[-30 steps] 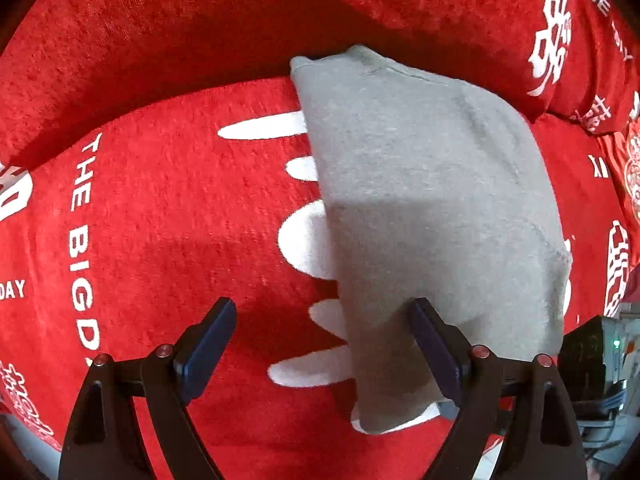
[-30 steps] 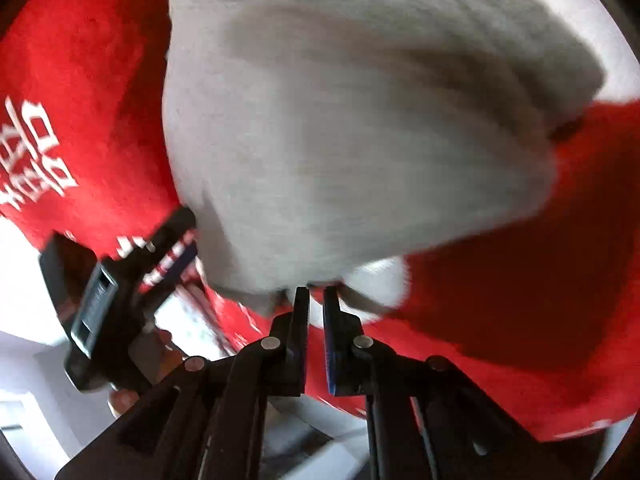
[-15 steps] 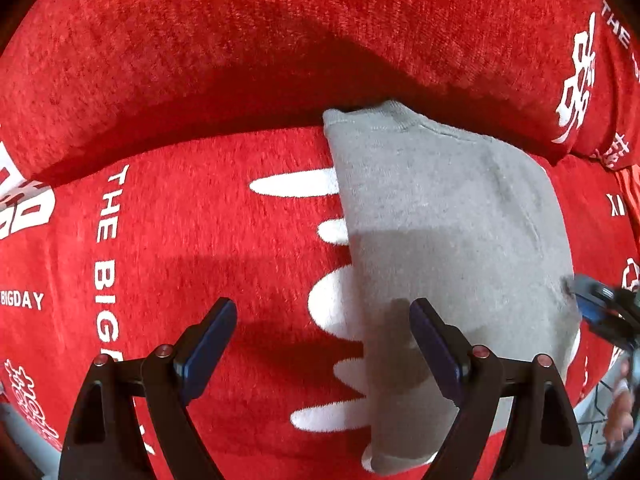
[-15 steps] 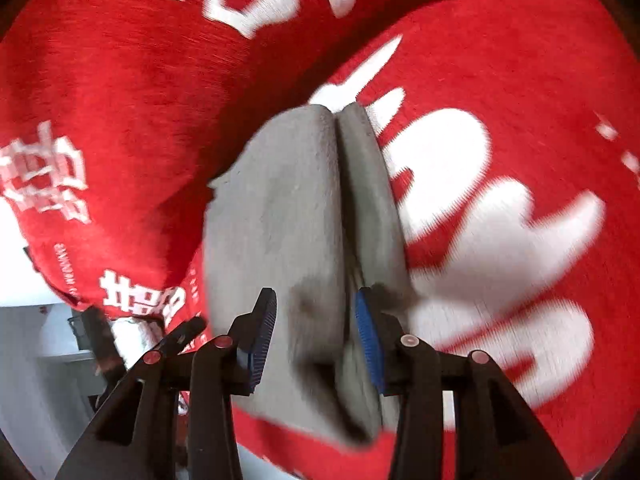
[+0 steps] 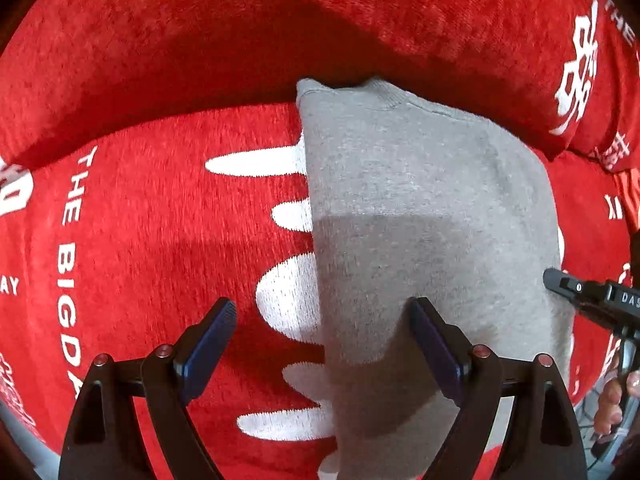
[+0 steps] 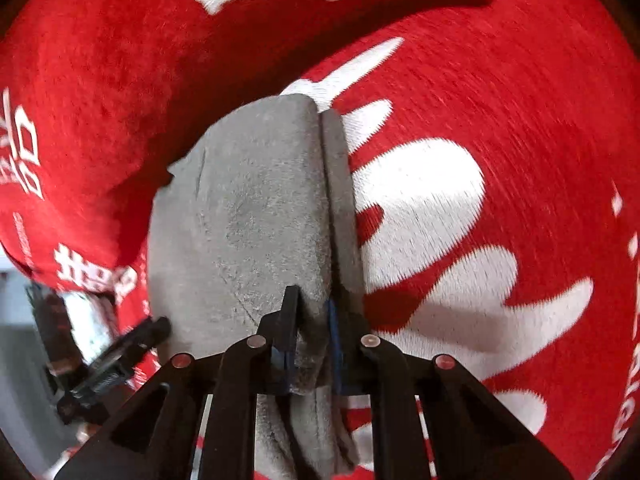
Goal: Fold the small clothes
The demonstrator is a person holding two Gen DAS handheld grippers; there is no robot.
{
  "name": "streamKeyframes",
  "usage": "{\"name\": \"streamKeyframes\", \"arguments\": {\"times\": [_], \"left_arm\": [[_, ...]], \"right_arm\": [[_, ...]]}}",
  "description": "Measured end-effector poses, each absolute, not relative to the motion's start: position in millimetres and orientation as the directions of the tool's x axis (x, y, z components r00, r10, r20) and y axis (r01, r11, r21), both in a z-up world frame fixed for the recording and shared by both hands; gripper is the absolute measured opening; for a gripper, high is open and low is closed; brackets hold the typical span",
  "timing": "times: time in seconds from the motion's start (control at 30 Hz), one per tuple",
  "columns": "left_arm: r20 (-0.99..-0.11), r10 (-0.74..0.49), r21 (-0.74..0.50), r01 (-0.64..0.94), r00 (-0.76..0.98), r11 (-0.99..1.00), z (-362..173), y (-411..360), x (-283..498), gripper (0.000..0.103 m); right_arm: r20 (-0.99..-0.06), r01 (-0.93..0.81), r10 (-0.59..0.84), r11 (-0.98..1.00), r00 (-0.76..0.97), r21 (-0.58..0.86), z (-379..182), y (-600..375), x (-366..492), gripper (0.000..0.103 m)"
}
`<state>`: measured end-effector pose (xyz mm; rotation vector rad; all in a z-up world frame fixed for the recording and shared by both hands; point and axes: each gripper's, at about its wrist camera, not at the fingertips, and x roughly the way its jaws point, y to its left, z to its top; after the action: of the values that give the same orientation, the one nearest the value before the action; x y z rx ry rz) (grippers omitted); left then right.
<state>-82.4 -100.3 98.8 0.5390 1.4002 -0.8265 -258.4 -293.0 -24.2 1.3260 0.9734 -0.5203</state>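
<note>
Two grippers work over a folded grey garment (image 5: 424, 240) lying on a red plush cover (image 5: 152, 240) printed with white lettering and shapes. In the left wrist view the garment fills the centre and right of the frame, its far edge tucked against the raised red fold at the top. The left gripper (image 5: 324, 344) is spread wide at the bottom, gripping nothing. In the right wrist view the right gripper (image 6: 312, 332) pinches the garment's near edge at lower centre.
</note>
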Motion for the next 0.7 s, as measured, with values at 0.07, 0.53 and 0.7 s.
{"name": "streamKeyframes", "arguments": {"times": [0.07, 0.53, 0.7], "left_arm": [[-0.983, -0.181, -0.144, 0.776, -0.038, 0.614, 100, -99, -80, 0.089], [-0.991, -0.134, -0.09, 0.789, -0.01, 0.608, 113, -99, -77, 0.089], [-0.99, -0.14, -0.083, 0.787, 0.004, 0.611, 121, -99, -75, 0.089]], "right_arm": [[-0.842, 0.812, 0.194, 0.226, 0.504, 0.538, -19, -289, -262, 0.018], [-0.847, 0.819, 0.163, 0.218, 0.507, 0.532, 15, -283, -274, 0.053], [-0.829, 0.813, 0.194, 0.175, 0.524, 0.555, 6, -289, -267, 0.057]]}}
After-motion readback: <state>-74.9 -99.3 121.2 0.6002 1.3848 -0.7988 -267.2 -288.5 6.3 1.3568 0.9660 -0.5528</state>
